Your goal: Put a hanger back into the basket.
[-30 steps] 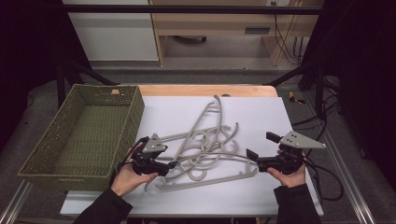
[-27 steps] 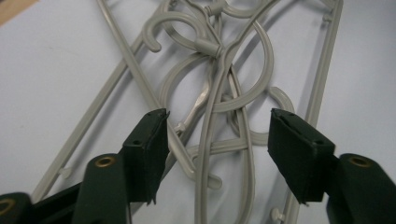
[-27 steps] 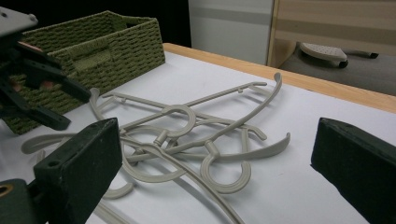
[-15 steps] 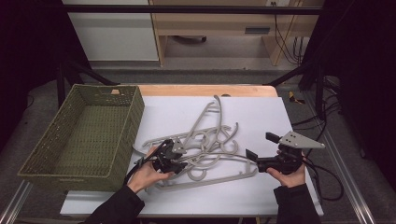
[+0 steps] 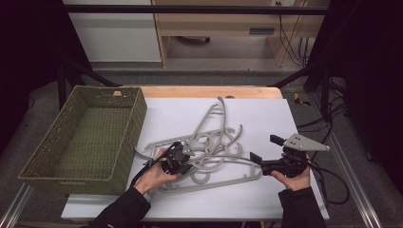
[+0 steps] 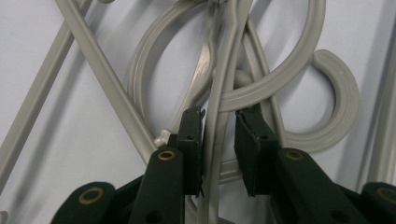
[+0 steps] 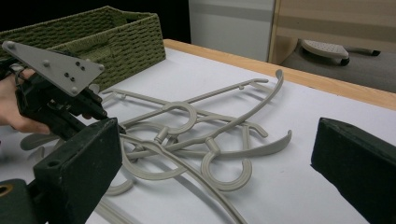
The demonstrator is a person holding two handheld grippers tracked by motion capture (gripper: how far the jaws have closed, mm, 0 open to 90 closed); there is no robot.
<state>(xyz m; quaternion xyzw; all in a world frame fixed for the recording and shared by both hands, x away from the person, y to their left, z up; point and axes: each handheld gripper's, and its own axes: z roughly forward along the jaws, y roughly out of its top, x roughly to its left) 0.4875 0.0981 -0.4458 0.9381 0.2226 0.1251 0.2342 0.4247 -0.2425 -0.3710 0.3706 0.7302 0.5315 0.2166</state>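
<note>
Left gripper (image 6: 218, 135) closing round hanger (image 6: 219, 116) bar — narrow gap remains; right gripper (image 7: 215, 163) spread wide (holding nothing) beside pile.

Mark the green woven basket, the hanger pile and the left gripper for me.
green woven basket (image 5: 127, 137): high view, right wall.
hanger pile (image 5: 215, 115): high view, top hanger's arm.
left gripper (image 6: 218, 135): left gripper view, between its fingertips.

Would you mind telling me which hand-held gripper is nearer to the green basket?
Left. The left hand-held gripper works in the hanger pile beside the green basket; the right hand-held gripper sits beyond the pile.
</note>
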